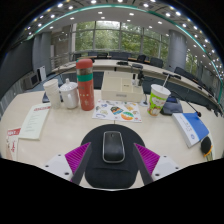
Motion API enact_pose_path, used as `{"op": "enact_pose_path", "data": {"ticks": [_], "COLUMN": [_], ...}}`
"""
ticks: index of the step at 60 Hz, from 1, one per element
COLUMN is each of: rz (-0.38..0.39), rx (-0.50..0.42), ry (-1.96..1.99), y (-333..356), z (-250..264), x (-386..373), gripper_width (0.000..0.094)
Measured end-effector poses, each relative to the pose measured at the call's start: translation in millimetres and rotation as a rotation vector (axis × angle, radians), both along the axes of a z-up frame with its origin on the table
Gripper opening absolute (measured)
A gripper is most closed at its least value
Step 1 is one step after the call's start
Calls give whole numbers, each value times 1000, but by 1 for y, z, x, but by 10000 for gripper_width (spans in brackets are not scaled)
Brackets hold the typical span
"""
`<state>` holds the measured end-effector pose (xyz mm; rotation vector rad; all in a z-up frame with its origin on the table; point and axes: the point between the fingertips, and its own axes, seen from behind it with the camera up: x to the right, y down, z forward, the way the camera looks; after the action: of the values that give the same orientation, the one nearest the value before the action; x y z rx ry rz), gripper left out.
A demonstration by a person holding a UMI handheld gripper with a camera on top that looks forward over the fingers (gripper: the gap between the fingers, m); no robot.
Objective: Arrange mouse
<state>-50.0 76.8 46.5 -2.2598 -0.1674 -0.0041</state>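
Now: one mouse (114,147) on one black mat (113,172), between spread hand-held gripper (113,158) fingers.

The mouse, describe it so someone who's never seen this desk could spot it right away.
On the pale table, look just ahead of the open gripper, between its fingers. A dark mouse pad lies there, and the mouse sits on it untouched: black and grey, low and rounded, unlike the tall red bottle beyond.
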Motion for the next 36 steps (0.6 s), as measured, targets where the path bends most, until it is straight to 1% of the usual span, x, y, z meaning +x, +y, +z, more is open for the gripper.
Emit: {"op": "enact_pose_path", "data": {"ticks": [7,18,25,36], "rz": [-23,-56,-63,-74], "rx": [37,96,123,149], "ry": [2,-24,-48,-44], "y": [-43,-129,-187,-253], "z": [42,103,131,159], "x": [-5,-16,-27,-36], "gripper_width": [855,859,856,853]}}
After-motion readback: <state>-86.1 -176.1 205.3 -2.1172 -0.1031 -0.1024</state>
